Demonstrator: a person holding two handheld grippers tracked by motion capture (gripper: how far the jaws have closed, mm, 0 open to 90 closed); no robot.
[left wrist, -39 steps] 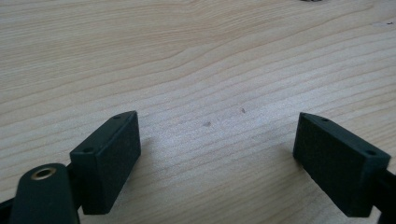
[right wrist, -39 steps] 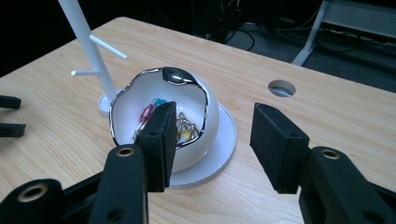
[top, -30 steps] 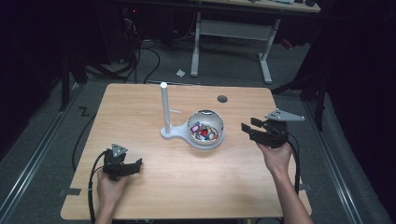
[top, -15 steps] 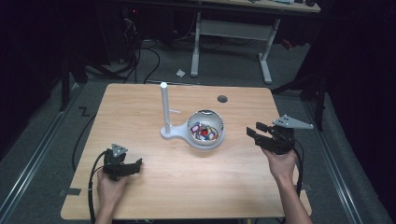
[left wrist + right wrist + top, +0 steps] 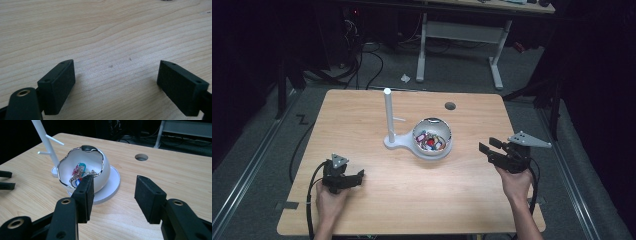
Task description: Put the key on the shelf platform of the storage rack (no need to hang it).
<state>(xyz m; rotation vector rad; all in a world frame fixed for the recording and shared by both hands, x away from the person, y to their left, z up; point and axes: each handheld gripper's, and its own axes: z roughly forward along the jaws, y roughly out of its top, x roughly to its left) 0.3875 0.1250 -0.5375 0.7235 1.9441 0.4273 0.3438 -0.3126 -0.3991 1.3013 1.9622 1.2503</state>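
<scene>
The white bowl (image 5: 432, 139) sits just right of center in the high view, on a round white base that also carries a thin white post (image 5: 388, 116) with short pegs. It looks like hard glazed ceramic or plastic with a wavy metal-trimmed rim: probably stiff, smooth and somewhat slippery, and likely to chip or tip if knocked. Inside lies a small tangle of colored trinkets (image 5: 78, 172), red, blue and pink pieces with thin metal loops, apparently light jewelry or clips. These would weigh almost nothing and snag on each other easily, so the best hold is probably a pinch on one metal loop rather than on the heap. The right claw (image 5: 113, 193) hangs at the right of the high view, its jaws about half spread with nothing between them, aimed at the bowl, which fills the upper left of the right gripper view; its left pad overlaps the bowl's wall there, though contact cannot be told. The left claw (image 5: 117, 87) rests low over the bare desk (image 5: 362, 120) at lower left, jaws wide and empty.
</scene>
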